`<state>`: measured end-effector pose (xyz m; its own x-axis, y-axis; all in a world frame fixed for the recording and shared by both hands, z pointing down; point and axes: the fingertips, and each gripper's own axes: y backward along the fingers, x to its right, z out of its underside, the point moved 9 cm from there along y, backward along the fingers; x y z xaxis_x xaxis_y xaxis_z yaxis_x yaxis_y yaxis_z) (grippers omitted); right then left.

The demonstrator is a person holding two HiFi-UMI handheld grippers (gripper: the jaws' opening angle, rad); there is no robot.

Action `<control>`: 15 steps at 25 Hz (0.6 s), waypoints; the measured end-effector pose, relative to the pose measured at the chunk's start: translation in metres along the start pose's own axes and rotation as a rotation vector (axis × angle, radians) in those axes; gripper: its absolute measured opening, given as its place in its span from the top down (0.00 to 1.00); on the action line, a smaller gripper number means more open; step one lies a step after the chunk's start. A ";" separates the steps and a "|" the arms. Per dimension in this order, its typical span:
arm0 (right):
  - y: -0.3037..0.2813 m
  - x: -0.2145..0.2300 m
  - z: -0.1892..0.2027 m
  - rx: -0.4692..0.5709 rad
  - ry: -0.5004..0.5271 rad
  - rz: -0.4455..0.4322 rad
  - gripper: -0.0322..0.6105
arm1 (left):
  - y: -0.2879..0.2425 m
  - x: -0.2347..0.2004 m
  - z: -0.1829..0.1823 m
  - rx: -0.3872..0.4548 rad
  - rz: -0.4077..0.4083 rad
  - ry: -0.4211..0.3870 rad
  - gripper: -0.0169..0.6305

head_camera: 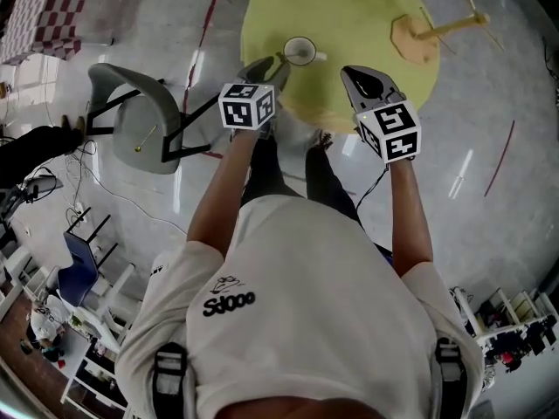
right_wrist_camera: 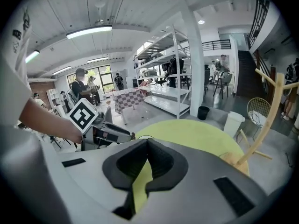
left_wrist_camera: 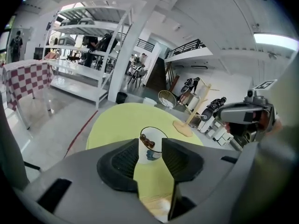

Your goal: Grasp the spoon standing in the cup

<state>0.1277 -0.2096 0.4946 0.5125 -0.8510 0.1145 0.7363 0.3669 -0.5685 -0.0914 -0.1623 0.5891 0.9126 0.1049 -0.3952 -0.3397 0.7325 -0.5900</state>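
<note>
A white cup stands on the round yellow table, near its front edge. In the left gripper view the cup shows just beyond the jaw tips, and the brown spoon handle leans at its rim. My left gripper is open, its jaws wide apart and lined up on the cup, with no pad touching it. My right gripper hovers over the table's front edge to the right of the cup, its jaws closed tip to tip on nothing.
A wooden stand with a flat base sits on the table's right side. A grey chair stands on the floor to the left. A table with a checked cloth is at the far left. Metal shelving and people are in the background.
</note>
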 end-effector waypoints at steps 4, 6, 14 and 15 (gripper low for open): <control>-0.002 -0.001 0.010 -0.018 0.002 -0.010 0.91 | -0.013 -0.001 0.002 0.024 -0.006 0.063 0.72; 0.000 -0.002 0.015 -0.024 -0.003 -0.005 0.92 | -0.016 -0.001 0.004 0.036 -0.013 0.087 0.73; 0.012 -0.002 0.019 -0.032 -0.037 0.036 0.92 | -0.022 -0.007 0.001 0.053 -0.002 0.074 0.84; 0.014 -0.003 0.018 -0.030 -0.040 0.045 0.91 | -0.022 -0.008 0.001 0.049 -0.001 0.067 0.84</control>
<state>0.1447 -0.1954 0.5016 0.5620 -0.8183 0.1205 0.6994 0.3923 -0.5974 -0.0915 -0.1785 0.6058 0.8949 0.0603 -0.4422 -0.3262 0.7648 -0.5556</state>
